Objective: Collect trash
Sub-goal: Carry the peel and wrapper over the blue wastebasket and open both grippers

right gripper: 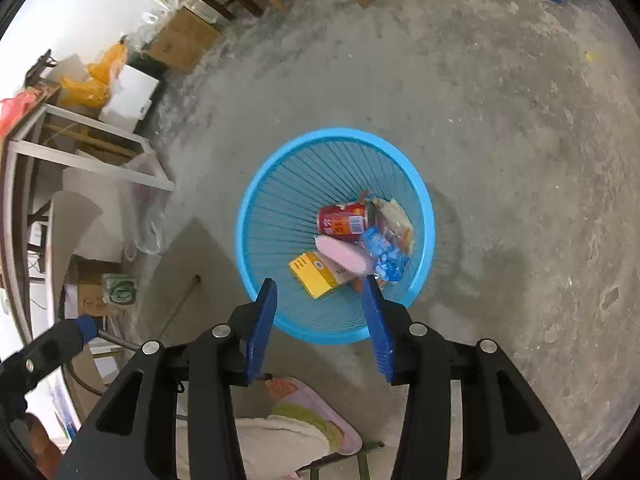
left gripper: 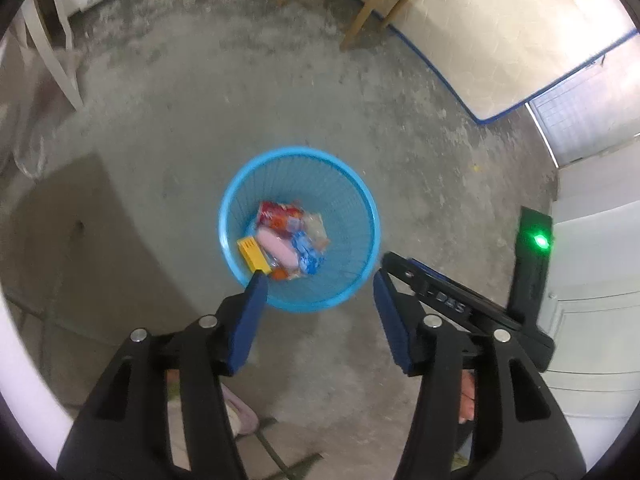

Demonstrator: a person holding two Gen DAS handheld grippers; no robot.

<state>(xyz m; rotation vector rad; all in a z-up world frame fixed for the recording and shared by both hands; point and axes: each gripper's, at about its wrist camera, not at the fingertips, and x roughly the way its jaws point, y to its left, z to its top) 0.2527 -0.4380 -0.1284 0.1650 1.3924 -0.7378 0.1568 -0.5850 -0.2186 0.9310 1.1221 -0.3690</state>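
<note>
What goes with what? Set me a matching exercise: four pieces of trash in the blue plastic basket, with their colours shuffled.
Things:
1. drink can
2. cardboard box
3. oblong soft packet
4. crinkled plastic wrapper

Colours:
A. blue
B. pink
C. red
D. yellow

Pairs: 1-C, 2-D, 3-B, 4-A. All lie inside the blue plastic basket.

Blue basket [right gripper: 256, 216] sits just ahead of and below both fingertip pairs, mouth unobstructed. Bare concrete floor [right gripper: 500, 160] all around it. Wooden table legs [left gripper: 362, 20] well beyond the fingertips.
</note>
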